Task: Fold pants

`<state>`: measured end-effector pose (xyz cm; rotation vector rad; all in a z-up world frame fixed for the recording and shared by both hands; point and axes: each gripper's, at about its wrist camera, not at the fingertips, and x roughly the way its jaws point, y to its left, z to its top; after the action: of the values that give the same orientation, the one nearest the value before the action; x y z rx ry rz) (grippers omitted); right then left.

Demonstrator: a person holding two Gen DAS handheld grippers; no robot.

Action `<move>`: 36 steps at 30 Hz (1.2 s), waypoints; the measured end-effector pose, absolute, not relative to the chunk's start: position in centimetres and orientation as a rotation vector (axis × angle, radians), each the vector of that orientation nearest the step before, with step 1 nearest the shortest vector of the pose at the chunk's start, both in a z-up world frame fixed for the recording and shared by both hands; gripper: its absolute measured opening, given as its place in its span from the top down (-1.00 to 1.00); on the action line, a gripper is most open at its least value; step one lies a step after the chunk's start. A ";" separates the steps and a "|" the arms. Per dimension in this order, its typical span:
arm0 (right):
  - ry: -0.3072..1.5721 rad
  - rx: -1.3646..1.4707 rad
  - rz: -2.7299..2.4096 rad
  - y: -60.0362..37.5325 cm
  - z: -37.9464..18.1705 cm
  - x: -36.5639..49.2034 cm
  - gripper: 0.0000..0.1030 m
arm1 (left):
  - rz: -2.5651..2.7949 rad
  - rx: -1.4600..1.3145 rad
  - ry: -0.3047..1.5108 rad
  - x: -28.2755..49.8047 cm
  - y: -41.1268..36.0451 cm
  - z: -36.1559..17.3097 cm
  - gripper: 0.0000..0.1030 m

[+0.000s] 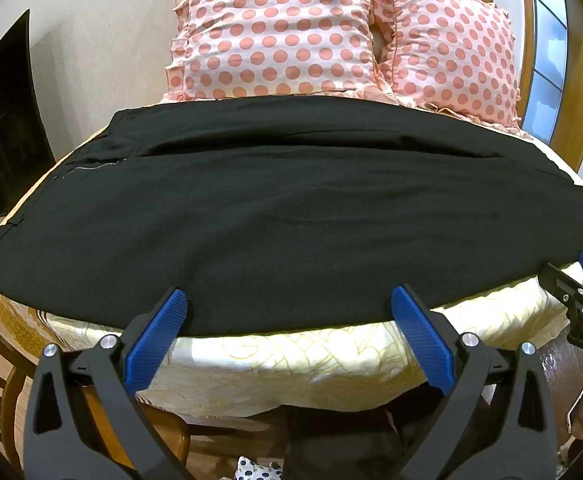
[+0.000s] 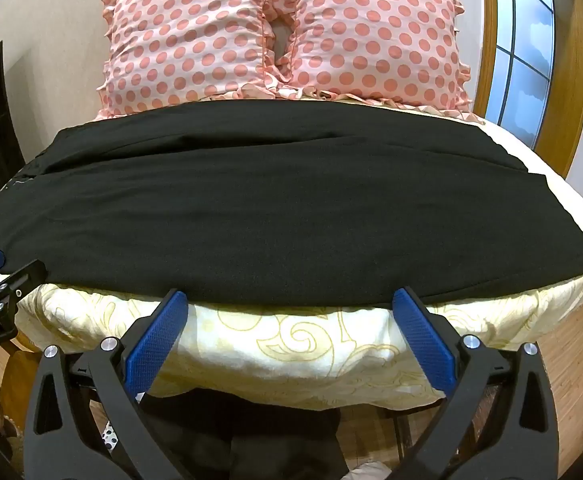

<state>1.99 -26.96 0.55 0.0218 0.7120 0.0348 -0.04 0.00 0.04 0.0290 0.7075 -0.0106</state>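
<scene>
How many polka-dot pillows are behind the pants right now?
2. The left pillow and the right pillow stand side by side, touching, behind the black pants. Nothing suggests a hidden third.

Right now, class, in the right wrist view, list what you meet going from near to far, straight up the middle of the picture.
Open right gripper with blue ribbed pads → cream bedspread with a yellow scroll pattern → black pants laid flat across the bed → two pink frilled pillows with coral polka dots.
</scene>
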 end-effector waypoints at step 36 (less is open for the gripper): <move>0.710 0.018 0.034 -26.9 0.6 2.0 -0.97 | -0.010 0.030 0.706 0.0 0.0 0.0 -0.97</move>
<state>2.02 -26.95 0.65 0.0181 0.7095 0.0340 -0.04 0.00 0.04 0.0298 0.7059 -0.0102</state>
